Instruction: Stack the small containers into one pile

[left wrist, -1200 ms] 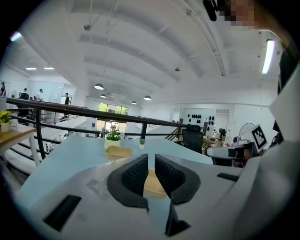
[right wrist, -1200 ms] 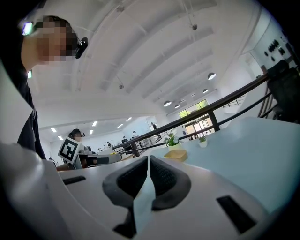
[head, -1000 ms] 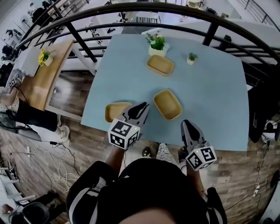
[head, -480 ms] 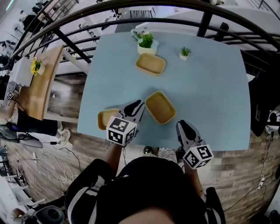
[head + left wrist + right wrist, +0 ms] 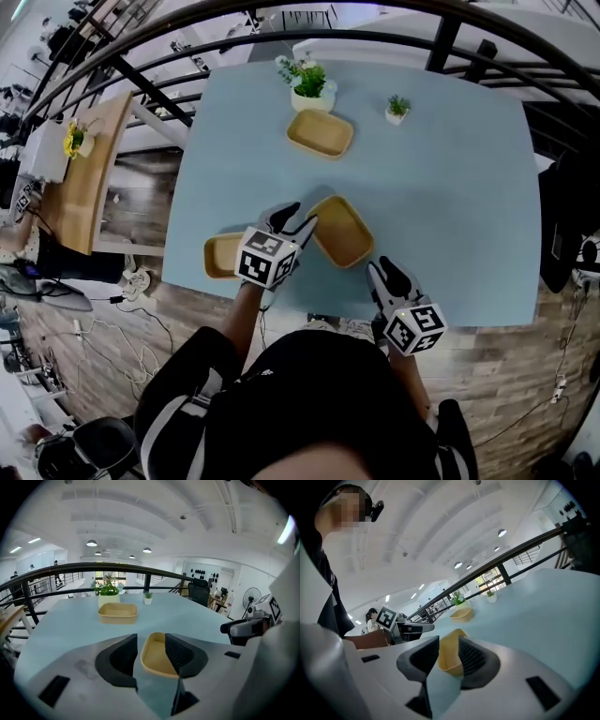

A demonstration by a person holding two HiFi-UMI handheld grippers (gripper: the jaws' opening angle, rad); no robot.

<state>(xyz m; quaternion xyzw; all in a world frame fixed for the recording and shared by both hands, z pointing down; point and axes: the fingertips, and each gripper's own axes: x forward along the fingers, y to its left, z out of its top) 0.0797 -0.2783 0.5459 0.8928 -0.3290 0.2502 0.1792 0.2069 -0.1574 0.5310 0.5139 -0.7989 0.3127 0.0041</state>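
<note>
Three shallow tan containers lie on the pale blue table (image 5: 450, 178): a far one (image 5: 320, 133) by a potted plant, a middle one (image 5: 342, 230), and a left one (image 5: 222, 255) at the near edge. My left gripper (image 5: 295, 217) is open, its tips at the middle container's near-left rim. In the left gripper view that container (image 5: 157, 656) shows in the gap of the left gripper (image 5: 151, 639), rim close to the right jaw. My right gripper (image 5: 382, 270) is open and empty, just short of the container's near corner. The right gripper view shows the container (image 5: 449, 656) beyond the right gripper (image 5: 449, 641).
A potted green plant (image 5: 308, 82) stands behind the far container, and a tiny plant (image 5: 397, 109) sits at the back right. A dark metal railing (image 5: 441, 42) curves round the table's far side. The near table edge drops to wooden floor with cables (image 5: 103, 337).
My left gripper has moved forward and right, away from the left container, up to the middle container's rim. The right gripper has edged closer to the same container.
</note>
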